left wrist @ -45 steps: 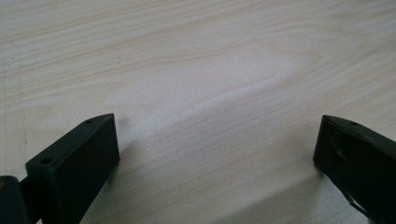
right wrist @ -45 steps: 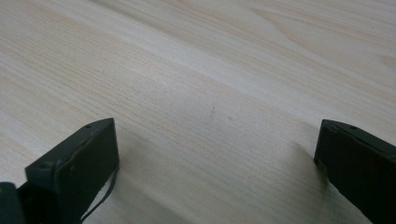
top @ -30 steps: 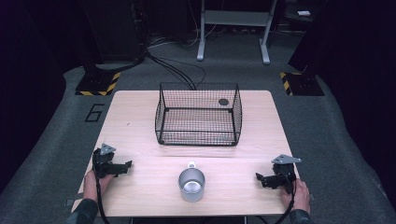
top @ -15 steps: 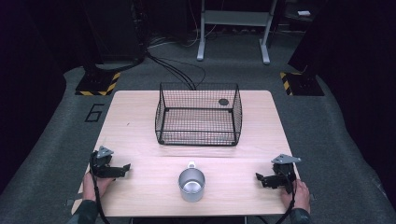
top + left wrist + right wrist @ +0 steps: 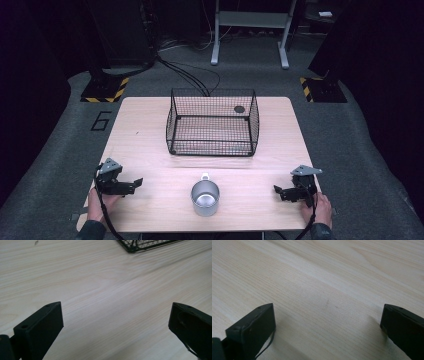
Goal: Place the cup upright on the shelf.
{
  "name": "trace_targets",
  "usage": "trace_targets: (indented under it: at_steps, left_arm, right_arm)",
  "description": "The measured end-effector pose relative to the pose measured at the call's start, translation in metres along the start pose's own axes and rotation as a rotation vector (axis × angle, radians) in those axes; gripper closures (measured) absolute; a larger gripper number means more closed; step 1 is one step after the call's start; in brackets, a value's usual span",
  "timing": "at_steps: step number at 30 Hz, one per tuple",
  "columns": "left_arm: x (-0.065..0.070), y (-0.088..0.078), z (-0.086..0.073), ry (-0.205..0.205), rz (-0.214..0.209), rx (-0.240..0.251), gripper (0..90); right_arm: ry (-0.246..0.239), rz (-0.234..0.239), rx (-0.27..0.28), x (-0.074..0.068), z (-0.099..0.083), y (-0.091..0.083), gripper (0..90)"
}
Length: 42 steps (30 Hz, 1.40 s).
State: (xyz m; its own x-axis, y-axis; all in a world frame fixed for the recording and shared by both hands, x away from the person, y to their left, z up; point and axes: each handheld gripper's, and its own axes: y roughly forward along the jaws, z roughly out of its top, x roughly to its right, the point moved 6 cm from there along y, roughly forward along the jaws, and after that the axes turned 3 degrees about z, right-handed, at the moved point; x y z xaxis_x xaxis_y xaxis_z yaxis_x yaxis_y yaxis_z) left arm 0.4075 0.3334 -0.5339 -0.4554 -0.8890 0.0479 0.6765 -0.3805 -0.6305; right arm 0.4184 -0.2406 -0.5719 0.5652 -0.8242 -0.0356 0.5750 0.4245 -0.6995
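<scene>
Jaws on both tools stand wide apart, with bare wood between them. My left gripper point(image 5: 131, 184) sits low at the left near edge of the light wooden table point(image 5: 150, 145), and it has slid a little nearer me and outward over the last second, the jaws pointing right toward the small round metal mug point(image 5: 205, 197). That mug stands upright at the middle of the near edge — well apart from both tools, handle toward the black wire basket point(image 5: 212, 122) behind it. My right gripper point(image 5: 281, 193) has not moved — it rests at the right near edge, jaws aimed left at the mug.
</scene>
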Motion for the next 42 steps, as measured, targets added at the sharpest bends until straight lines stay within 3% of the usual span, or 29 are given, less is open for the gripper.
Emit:
trace_targets:
  at_steps: [33, 42]
  left_arm:
    - [0.095, -0.031, 0.032, 0.147, -0.229, 0.074, 0.0]
    - [0.123, -0.036, 0.04, 0.204, -0.291, 0.085, 0.0]
  right_arm:
    - [0.001, 0.001, 0.0, 0.0, 0.0, 0.0, 0.0]
    - [0.001, 0.001, 0.0, 0.0, 0.0, 0.0, 0.0]
